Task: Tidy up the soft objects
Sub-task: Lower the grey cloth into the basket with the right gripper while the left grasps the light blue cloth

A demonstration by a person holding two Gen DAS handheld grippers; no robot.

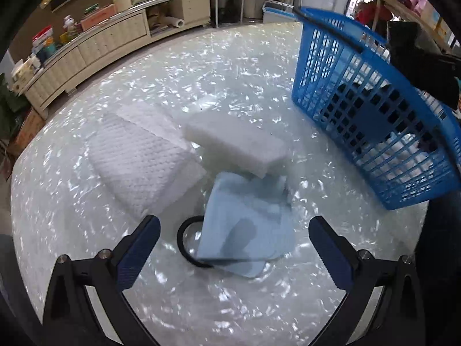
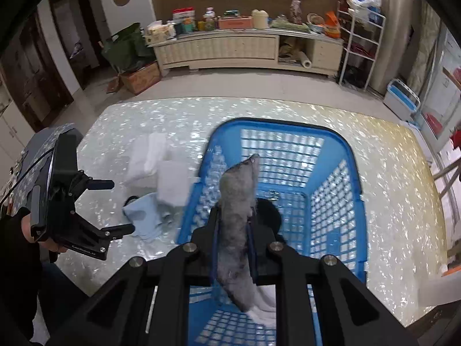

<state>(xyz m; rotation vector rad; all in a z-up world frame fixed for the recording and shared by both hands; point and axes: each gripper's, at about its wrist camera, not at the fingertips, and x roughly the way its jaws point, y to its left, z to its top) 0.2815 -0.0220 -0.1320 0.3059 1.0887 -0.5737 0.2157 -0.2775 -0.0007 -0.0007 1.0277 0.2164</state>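
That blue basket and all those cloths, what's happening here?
A person with a gripper tool in each hand is sorting soft items into the blue basket. The right gripper is shut on a grey fuzzy cloth above the basket. The left gripper is open over a light blue cloth; white pads lie on the table.

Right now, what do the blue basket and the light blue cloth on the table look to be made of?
Blue basket: rigid moulded plastic, judging by its slightly glossy open-grid walls. Light blue cloth: soft matte fabric, probably microfibre or terry; it lies folded and limp.
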